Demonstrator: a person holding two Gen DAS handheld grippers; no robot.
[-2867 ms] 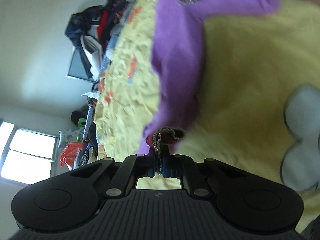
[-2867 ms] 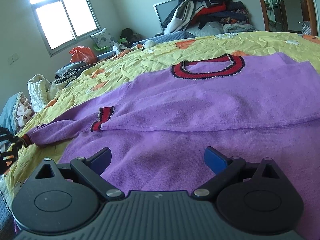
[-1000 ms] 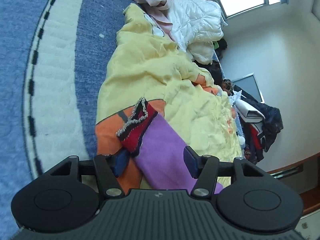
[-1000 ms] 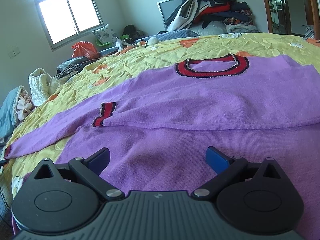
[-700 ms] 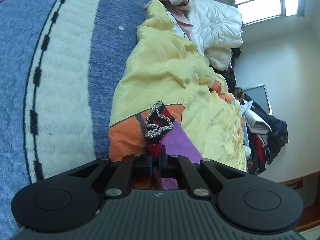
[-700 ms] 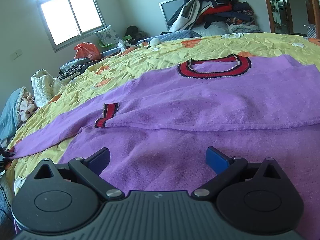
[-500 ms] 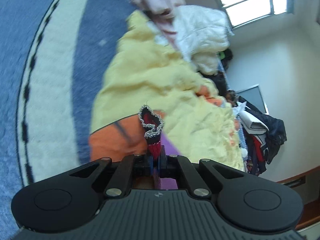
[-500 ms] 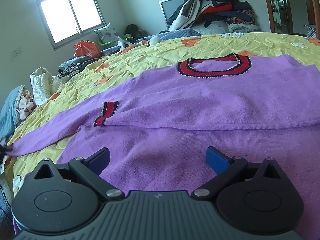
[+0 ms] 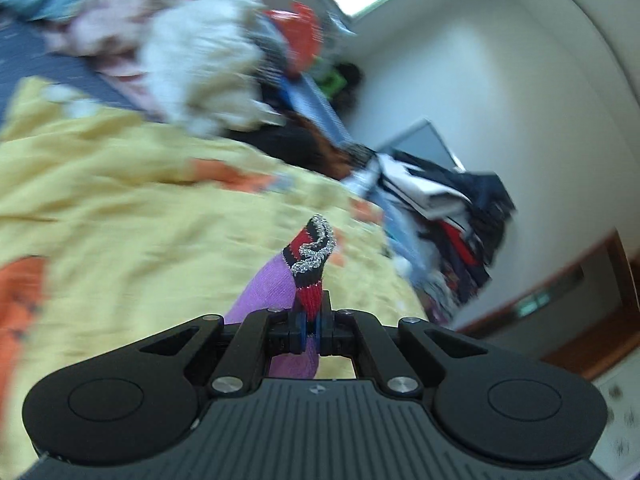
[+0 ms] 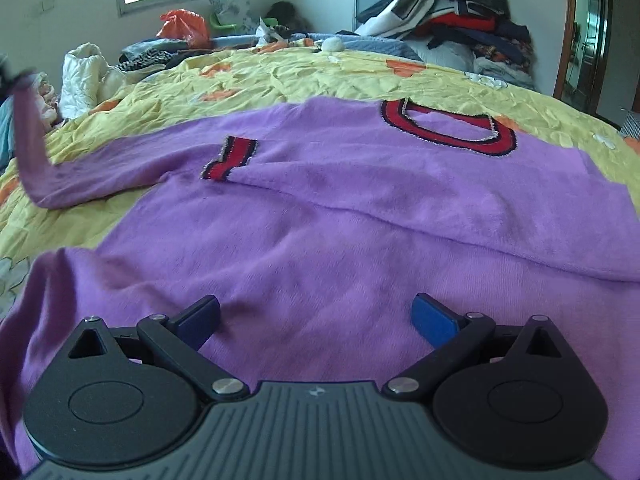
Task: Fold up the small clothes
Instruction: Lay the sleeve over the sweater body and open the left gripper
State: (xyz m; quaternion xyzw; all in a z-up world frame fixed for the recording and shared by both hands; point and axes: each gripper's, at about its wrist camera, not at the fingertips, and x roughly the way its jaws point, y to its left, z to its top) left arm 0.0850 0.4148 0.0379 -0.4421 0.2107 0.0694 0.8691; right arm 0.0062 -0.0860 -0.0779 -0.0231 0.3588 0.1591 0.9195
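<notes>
- A white puffy quilted jacket (image 10: 82, 76) and an orange plastic bag (image 10: 182, 26) crowd the bed's far left edge.
- The left tool (image 9: 310, 326), clamped on the red-and-black sleeve cuff (image 9: 312, 264), has raised it off the yellow bedsheet (image 10: 280, 76) since half a second ago.
- The purple knit sweater (image 10: 320, 232) lies spread across the bed.
- The right tool (image 10: 316, 316) hangs wide open, empty, over the sweater's hem.

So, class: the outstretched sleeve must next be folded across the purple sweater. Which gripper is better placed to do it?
Left. The left gripper is shut on the sleeve cuff, lifted off the yellow bedspread. The right gripper is open and empty over the sweater body.
</notes>
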